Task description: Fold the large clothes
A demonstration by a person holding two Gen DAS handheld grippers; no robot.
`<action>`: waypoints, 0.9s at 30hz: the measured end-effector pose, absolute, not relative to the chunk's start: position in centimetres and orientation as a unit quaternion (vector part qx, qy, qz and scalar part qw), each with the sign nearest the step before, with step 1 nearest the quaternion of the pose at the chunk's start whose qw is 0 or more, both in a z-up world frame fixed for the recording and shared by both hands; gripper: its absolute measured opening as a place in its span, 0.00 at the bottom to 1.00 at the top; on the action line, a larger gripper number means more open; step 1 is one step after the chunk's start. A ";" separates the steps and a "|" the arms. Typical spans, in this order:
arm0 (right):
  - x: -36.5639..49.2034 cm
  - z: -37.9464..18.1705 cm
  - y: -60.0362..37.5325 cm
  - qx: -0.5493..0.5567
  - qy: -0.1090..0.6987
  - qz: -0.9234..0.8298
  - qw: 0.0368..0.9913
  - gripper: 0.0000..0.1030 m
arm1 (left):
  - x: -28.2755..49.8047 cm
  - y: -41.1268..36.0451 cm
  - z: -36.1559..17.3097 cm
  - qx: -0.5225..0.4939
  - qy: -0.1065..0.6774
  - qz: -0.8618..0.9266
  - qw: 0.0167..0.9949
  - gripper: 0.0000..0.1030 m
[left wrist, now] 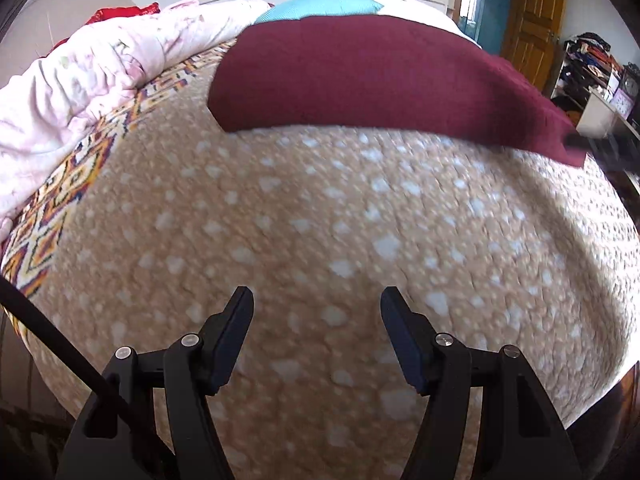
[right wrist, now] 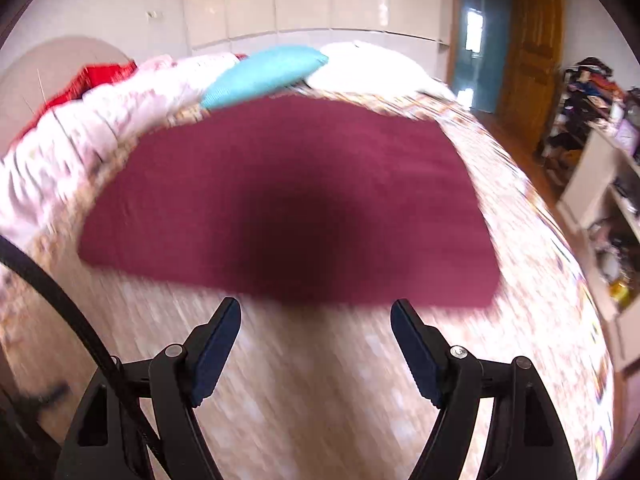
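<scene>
A dark maroon garment [left wrist: 372, 76] lies flat and folded on a tan bedspread with white spots [left wrist: 320, 232]. It also shows in the right wrist view [right wrist: 288, 204], with a dark shadow on its middle. My left gripper [left wrist: 317, 300] is open and empty, above the bedspread, well short of the garment's near edge. My right gripper [right wrist: 316, 312] is open and empty, just at the garment's near edge. The right wrist view is blurred by motion.
A pink quilt [left wrist: 80, 84] is bunched along the bed's left side. A turquoise pillow [left wrist: 320, 4] and a white pillow [right wrist: 368, 68] lie at the head. A cluttered shelf [right wrist: 608, 200] and a wooden door [right wrist: 528, 52] stand right of the bed.
</scene>
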State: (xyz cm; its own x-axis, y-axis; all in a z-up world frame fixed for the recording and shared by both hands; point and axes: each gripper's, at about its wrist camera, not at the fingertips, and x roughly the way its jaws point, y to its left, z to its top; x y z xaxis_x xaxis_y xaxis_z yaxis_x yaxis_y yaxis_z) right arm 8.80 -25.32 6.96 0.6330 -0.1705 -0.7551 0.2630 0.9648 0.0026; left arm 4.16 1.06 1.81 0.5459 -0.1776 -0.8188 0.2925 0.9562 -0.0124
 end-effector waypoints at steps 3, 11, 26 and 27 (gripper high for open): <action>4.6 4.7 -24.8 0.100 0.420 -0.124 0.893 0.79 | 3.6 0.4 0.8 0.066 0.462 -0.125 0.875 0.69; 0.0 2.7 -21.3 0.118 0.421 -0.111 0.893 0.79 | 3.1 0.7 0.3 0.037 0.461 -0.109 0.880 0.86; -3.4 1.9 -20.9 0.107 0.429 -0.171 0.880 0.79 | 0.7 1.0 1.9 0.040 0.437 -0.094 0.894 0.92; -3.6 2.0 -21.0 0.111 0.427 -0.174 0.880 0.79 | 0.2 1.1 2.4 0.045 0.432 -0.088 0.896 0.92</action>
State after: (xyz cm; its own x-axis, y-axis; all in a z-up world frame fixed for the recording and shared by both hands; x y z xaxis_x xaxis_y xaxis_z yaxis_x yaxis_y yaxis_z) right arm -3.56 -21.02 2.00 0.5753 -0.2116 -0.7901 0.4018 0.9145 0.0477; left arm 0.23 1.15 2.36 0.6107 -0.1195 -0.7828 0.1970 0.9804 0.0041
